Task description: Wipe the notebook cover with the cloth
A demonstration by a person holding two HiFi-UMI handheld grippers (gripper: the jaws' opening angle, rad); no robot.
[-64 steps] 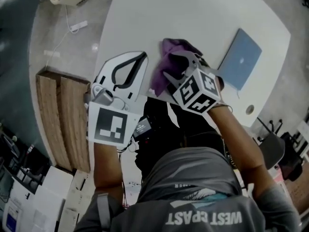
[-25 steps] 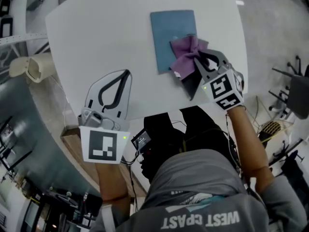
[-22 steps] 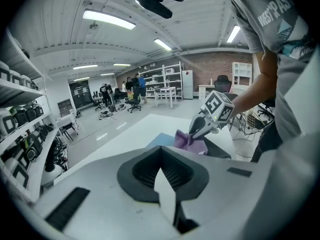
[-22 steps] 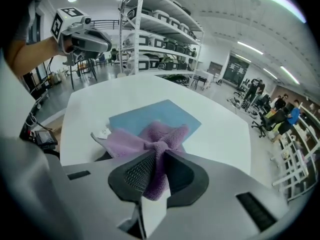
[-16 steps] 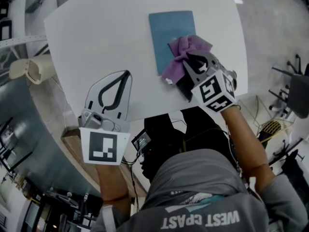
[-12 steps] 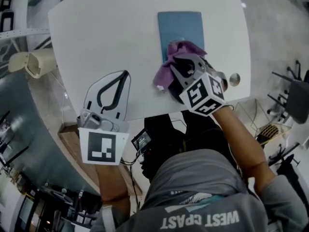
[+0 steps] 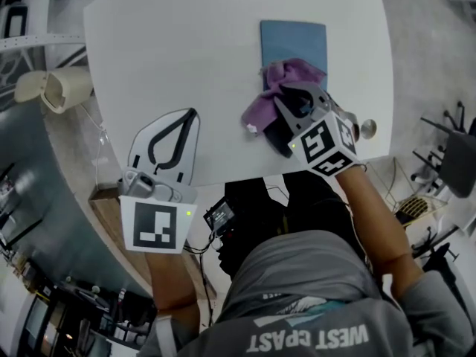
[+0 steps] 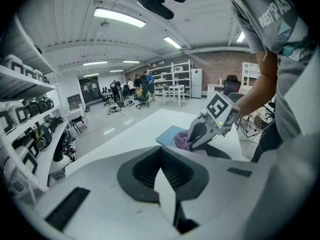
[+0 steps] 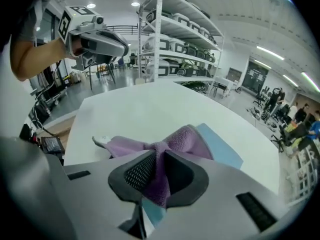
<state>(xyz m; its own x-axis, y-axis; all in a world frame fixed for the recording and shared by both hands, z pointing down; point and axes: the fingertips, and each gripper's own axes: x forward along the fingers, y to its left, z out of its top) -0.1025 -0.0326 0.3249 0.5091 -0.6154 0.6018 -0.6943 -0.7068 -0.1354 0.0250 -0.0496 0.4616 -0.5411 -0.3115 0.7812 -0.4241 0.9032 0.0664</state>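
A blue notebook (image 7: 294, 42) lies flat on the white table (image 7: 186, 43), also visible in the right gripper view as the notebook (image 9: 223, 152). My right gripper (image 7: 285, 89) is shut on a bunched purple cloth (image 7: 277, 76), which rests on the notebook's near end and hangs past its near left corner. In the right gripper view the cloth (image 9: 184, 140) is pinched between the pads of the right gripper (image 9: 157, 153). My left gripper (image 7: 195, 113) sits apart at the table's near left, shut with nothing in it. The left gripper (image 8: 161, 148) looks toward the cloth (image 8: 180, 142) and notebook (image 8: 169, 133).
A small round grommet (image 7: 367, 129) sits in the table near its right edge, just right of my right gripper. The table's near edge runs close below both grippers. A beige object (image 7: 46, 89) stands on the floor at left. Shelving (image 9: 172, 39) stands beyond the table.
My right gripper has drawn the cloth from the notebook's near right side across to its near left corner. The left gripper has hardly moved.
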